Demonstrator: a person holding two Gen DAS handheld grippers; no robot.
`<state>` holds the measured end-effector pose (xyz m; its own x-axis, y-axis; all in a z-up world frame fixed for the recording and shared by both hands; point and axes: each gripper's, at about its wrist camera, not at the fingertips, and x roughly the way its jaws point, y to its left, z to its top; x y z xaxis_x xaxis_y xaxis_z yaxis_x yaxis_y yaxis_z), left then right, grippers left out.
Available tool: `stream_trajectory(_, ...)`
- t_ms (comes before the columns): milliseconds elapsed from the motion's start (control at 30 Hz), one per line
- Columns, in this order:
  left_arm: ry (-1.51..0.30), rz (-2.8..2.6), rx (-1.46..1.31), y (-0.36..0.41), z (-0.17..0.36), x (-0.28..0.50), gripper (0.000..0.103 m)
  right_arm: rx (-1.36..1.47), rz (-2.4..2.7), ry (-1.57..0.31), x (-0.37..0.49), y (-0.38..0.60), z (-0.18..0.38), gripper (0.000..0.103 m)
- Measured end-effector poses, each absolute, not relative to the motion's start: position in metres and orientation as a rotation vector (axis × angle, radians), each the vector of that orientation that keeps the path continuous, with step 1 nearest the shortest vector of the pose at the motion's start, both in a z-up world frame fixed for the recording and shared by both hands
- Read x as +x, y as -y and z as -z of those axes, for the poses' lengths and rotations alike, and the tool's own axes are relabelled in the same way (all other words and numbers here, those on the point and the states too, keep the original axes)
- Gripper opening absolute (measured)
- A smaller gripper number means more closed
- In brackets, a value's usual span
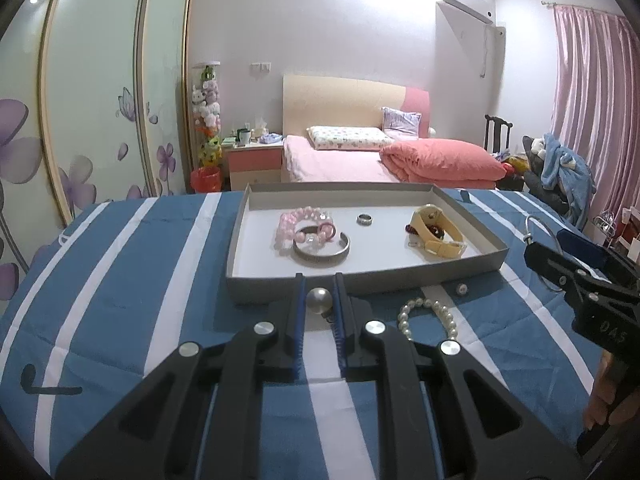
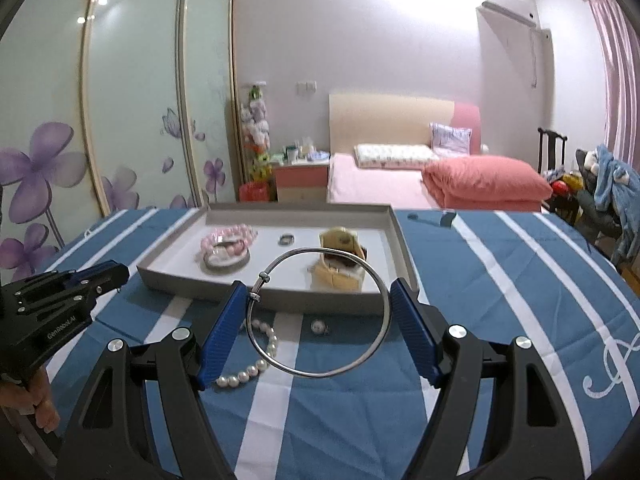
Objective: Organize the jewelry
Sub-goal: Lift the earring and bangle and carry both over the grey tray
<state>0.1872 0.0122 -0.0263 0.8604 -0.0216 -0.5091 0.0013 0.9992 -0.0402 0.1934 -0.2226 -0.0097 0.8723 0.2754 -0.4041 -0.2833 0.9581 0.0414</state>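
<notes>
The left gripper (image 1: pixel 319 280) pinches a round pearl earring (image 1: pixel 319 300) between its nearly closed blue fingers (image 1: pixel 299 312), lifted above the striped blue cloth (image 1: pixel 132 280). The right gripper (image 2: pixel 320 292) holds a thin silver hoop bangle (image 2: pixel 318 312) across its widely spread fingers (image 2: pixel 222 332), both pads pressing the rim. At 12 o'clock from both grippers sits a shallow grey tray (image 1: pixel 472 220) holding pink bead bracelets (image 1: pixel 304 226), a silver cuff (image 1: pixel 321 249), a ring (image 1: pixel 364 219) and a cream watch (image 1: pixel 438 230). On the cloth just in front of the tray lie a pearl bracelet (image 1: pixel 428 316) and 1 small earring (image 1: pixel 462 289), at 2 o'clock from the left gripper.
</notes>
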Motion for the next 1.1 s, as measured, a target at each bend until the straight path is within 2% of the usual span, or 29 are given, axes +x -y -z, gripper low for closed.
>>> stream_trajectory(800, -0.384, -0.043, -0.014, -0.013, -0.015, 0.248, 0.014, -0.002, -0.270, -0.253, 0.252, 0.207, -0.029, 0.073)
stream_trajectory(1100, -0.412, -0.021, -0.041, -0.011, -0.006, 0.304, 0.014, 0.026, -0.264, -0.316, 0.298, 0.202, -0.014, 0.074)
